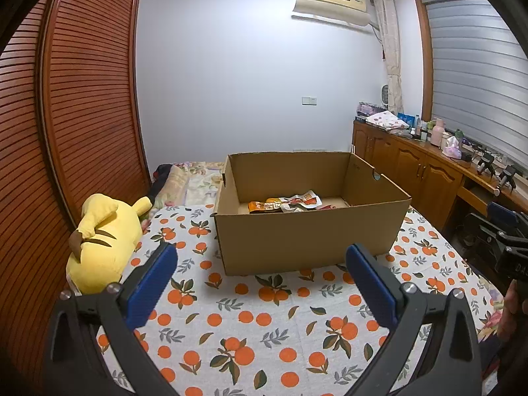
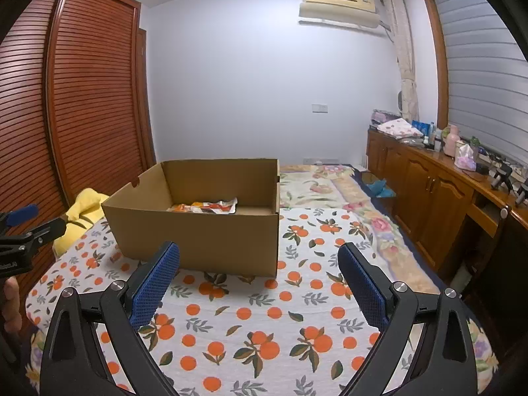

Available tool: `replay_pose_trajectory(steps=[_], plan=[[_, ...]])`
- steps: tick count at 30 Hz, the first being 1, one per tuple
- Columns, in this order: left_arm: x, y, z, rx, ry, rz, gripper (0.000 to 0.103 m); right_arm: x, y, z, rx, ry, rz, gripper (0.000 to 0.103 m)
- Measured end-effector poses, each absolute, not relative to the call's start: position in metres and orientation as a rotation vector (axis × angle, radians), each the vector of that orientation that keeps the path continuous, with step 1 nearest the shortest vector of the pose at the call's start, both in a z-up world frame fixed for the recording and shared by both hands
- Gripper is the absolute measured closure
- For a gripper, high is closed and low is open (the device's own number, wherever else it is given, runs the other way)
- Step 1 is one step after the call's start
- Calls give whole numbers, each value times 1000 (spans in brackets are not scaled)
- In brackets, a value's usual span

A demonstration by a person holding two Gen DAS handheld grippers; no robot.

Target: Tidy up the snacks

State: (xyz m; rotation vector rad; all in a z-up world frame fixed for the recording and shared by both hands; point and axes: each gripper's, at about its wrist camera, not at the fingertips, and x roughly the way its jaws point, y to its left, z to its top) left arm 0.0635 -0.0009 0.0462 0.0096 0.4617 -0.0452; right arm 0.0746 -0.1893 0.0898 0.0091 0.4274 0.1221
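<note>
An open cardboard box (image 1: 307, 241) stands on the orange-print bedspread (image 1: 257, 336). Several orange, red and white snack packets (image 1: 287, 204) lie on its floor; they also show in the right wrist view (image 2: 208, 207) inside the box (image 2: 198, 241). My left gripper (image 1: 260, 260) is open and empty, held above the bedspread in front of the box. My right gripper (image 2: 259, 259) is open and empty, in front of the box's right corner. The right gripper also shows at the right edge of the left wrist view (image 1: 508, 241), and the left gripper shows at the left edge of the right wrist view (image 2: 29, 231).
A yellow plush toy (image 1: 105, 241) lies left of the box against the slatted wardrobe (image 1: 66, 115). A wooden cabinet (image 2: 429, 191) with bottles and clutter runs along the right wall. A floral quilt (image 2: 330, 184) lies behind the box.
</note>
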Motion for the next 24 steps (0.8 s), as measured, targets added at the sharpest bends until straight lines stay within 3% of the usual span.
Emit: replay_pose_trajectory(steps=[24], plan=[[63, 1, 45, 10, 463, -45, 0, 74, -189, 90, 12, 426, 121, 4]])
